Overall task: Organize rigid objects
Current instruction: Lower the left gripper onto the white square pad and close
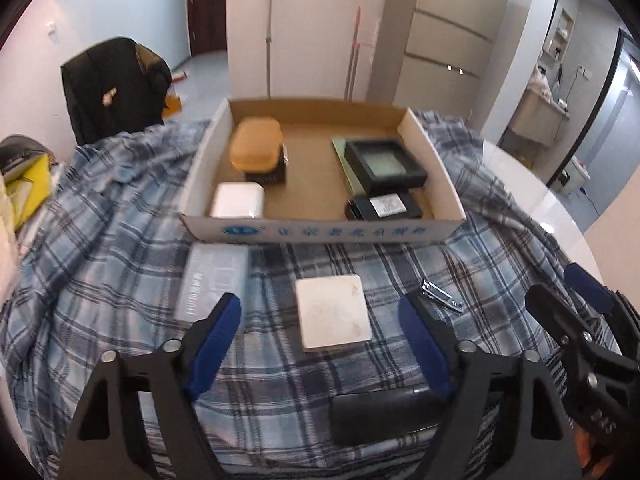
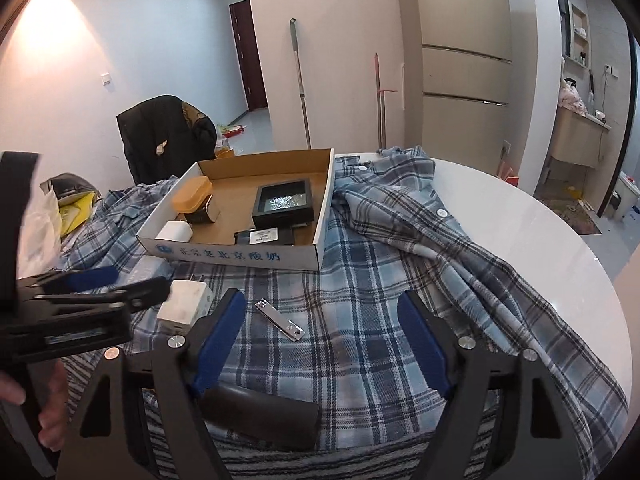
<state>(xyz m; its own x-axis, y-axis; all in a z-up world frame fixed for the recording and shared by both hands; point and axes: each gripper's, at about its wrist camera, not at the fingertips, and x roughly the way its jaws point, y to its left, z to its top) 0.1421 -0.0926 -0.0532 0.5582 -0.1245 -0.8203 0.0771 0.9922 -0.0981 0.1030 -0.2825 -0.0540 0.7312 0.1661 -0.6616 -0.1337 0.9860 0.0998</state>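
A round white worktop fills the scene, draped with a blue plaid shirt, mop handles leaning on the wall behind. Toward the far edge sits the cardboard tray, already carrying an orange case on a dark box, a white block, a black framed box and a flat black labelled box. Still out on the shirt, on the near side of the tray: a clear plastic case to the left, a white square box in the middle, a metal nail clipper just to its right, and a black case at the near edge. The left tongs hang spread over the white square box, pads clear of it, gripping nothing. The right tongs are spread too, empty, with the nail clipper lying near their left finger and the black case below it.
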